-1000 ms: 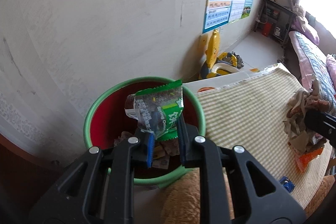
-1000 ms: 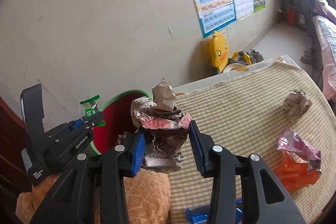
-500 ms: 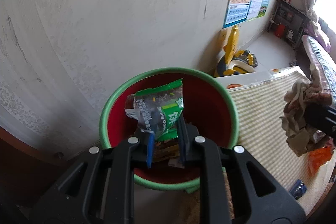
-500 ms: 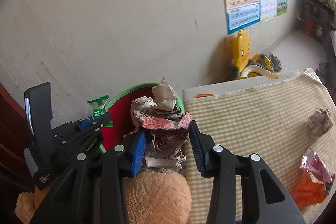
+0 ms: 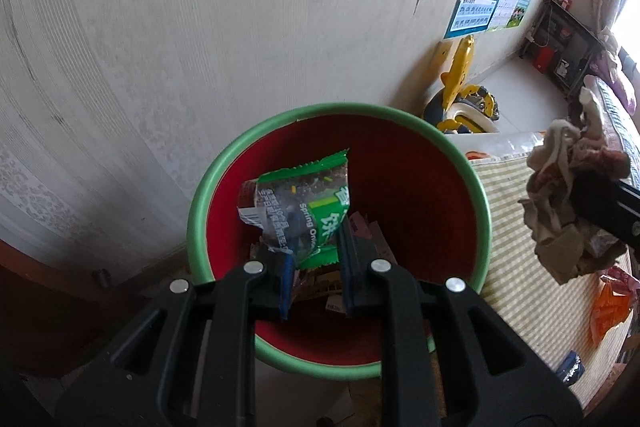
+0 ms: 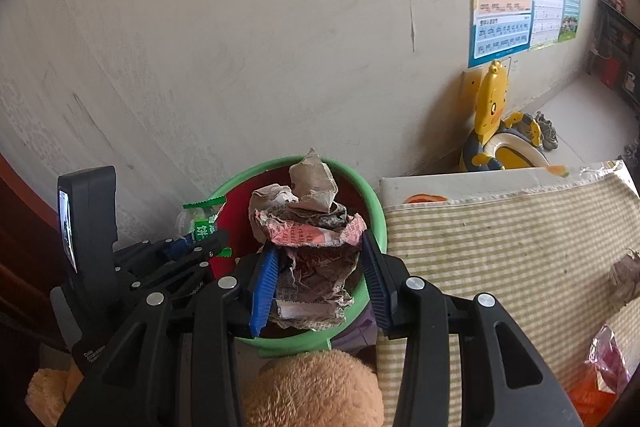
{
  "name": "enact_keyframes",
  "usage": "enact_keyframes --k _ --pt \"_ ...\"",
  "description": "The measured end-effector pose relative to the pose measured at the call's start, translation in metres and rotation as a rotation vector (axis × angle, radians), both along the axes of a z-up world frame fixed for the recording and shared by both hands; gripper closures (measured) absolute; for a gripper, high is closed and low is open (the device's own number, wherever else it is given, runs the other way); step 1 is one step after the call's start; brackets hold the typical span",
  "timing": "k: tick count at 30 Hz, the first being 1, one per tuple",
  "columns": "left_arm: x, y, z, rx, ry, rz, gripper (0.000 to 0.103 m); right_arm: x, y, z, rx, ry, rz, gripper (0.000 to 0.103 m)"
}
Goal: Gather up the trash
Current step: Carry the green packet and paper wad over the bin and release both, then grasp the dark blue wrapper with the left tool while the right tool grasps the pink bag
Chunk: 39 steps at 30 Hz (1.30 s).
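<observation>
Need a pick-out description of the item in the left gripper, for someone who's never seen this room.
Find the red bin with the green rim standing against the pale wall. Directly over its opening, the left gripper pinches a green snack wrapper. Unlike the crumpled brown paper wad in the right gripper, it is glossy, flat and printed.

bin [image 5: 340, 131] left of table [image 6: 500, 239], against wall [image 5: 200, 27]

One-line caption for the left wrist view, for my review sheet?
Left gripper holds a green snack wrapper over the red bin; right gripper's crumpled paper waits alongside.
</observation>
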<state>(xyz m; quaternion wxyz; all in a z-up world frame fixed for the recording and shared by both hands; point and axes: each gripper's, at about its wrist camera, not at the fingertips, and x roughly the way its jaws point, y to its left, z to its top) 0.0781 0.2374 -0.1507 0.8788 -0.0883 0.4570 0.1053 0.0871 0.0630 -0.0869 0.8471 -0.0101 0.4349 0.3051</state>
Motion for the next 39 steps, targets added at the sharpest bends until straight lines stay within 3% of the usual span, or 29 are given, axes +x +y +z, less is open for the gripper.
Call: enact_keyframes --k 17,18,19,20,31,39 --pt "0.002 0.007 -0.004 0.002 0.003 0.019 0.084 0.014 0.017 -0.012 -0.006 0.007 0.015 0.061" --pt "0.003 0.007 -0.004 0.004 0.001 0.027 0.074 0.014 0.017 -0.012 0.001 0.008 0.015 0.058" --pt "0.003 0.008 -0.004 -0.002 -0.003 0.034 0.055 0.014 0.016 -0.011 0.006 0.007 0.015 0.053" --pt "0.001 0.009 -0.003 -0.014 -0.013 0.034 0.05 0.014 0.016 -0.011 0.011 0.002 0.012 0.05" --pt "-0.003 0.005 0.002 -0.009 -0.008 0.039 0.046 0.008 0.01 -0.002 0.038 -0.012 0.02 0.045" --pt "-0.017 -0.02 0.014 -0.02 -0.02 -0.028 0.046 -0.007 -0.056 -0.004 -0.02 -0.008 -0.048 0.042"
